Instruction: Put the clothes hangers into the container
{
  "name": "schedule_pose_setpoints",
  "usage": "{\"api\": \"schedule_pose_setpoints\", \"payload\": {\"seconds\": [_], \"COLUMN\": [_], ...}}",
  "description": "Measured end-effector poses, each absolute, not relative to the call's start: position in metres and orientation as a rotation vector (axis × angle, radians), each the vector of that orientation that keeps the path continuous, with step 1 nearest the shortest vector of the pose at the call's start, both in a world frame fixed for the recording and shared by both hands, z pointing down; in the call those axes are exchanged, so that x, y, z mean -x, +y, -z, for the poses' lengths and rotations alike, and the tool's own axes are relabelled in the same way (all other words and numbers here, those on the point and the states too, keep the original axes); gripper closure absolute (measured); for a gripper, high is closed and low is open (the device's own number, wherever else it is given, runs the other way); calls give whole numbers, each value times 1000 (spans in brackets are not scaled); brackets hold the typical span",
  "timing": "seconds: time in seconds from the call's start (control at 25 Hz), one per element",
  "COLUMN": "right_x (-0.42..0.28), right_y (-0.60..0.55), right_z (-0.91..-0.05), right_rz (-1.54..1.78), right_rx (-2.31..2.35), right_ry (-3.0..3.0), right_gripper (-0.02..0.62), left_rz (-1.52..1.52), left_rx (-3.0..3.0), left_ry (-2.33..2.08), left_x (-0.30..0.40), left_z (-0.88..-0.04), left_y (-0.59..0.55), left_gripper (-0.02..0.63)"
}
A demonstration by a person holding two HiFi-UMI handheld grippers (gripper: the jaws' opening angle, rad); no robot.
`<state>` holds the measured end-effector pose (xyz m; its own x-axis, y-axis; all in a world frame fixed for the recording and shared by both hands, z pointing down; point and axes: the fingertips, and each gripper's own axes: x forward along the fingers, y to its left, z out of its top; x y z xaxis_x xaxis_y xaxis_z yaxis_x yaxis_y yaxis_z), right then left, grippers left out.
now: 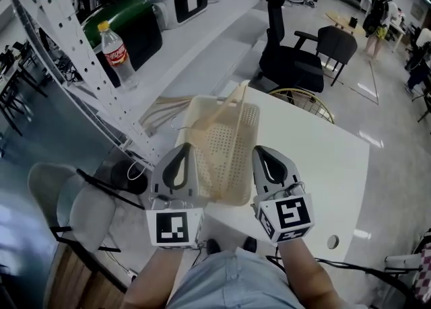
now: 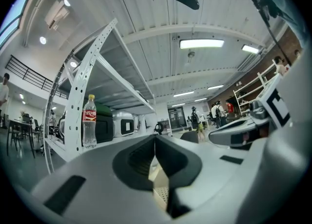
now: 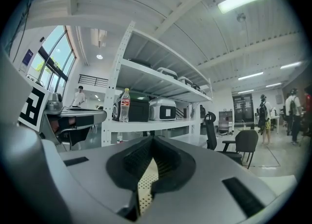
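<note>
A beige perforated basket [image 1: 225, 146] lies on the white table [image 1: 323, 159]. One pale hanger [image 1: 232, 97] pokes up from its far end. More pale hangers [image 1: 156, 116] lie just left of it by the rack. My left gripper [image 1: 180, 161] is over the basket's left front rim and my right gripper [image 1: 268, 159] is at its right front corner. Both are shut, with nothing between the jaws. The left gripper view shows that gripper [image 2: 155, 141] with its tips together and the basket [image 2: 161, 191] below. In the right gripper view, the right gripper [image 3: 152, 144] is the same over the basket [image 3: 144, 184].
A white perforated shelf rack [image 1: 64, 28] stands at the left with a cola bottle [image 1: 114, 48] and dark appliances on it. A black office chair [image 1: 289, 58] and a gold wire chair [image 1: 304, 101] stand beyond the table. A grey chair [image 1: 64, 203] is at lower left.
</note>
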<state>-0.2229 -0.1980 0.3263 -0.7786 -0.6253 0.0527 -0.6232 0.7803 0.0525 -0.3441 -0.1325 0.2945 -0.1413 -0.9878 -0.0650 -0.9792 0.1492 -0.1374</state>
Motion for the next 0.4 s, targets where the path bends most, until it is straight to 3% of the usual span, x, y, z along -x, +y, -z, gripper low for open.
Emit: {"api": "schedule_pose_setpoints", "payload": {"seconds": [0.4], "right_x": [211], "right_y": [-202], "right_z": [-326], "right_rz": [56], "right_rx": [-999], "right_ry": [-2910], "right_gripper": [584], "left_rz": [108], "left_rx": [1946], "left_ry": [2281], "left_x": [331], "left_z": [-296], "left_y": [-136], "left_gripper": [594]}}
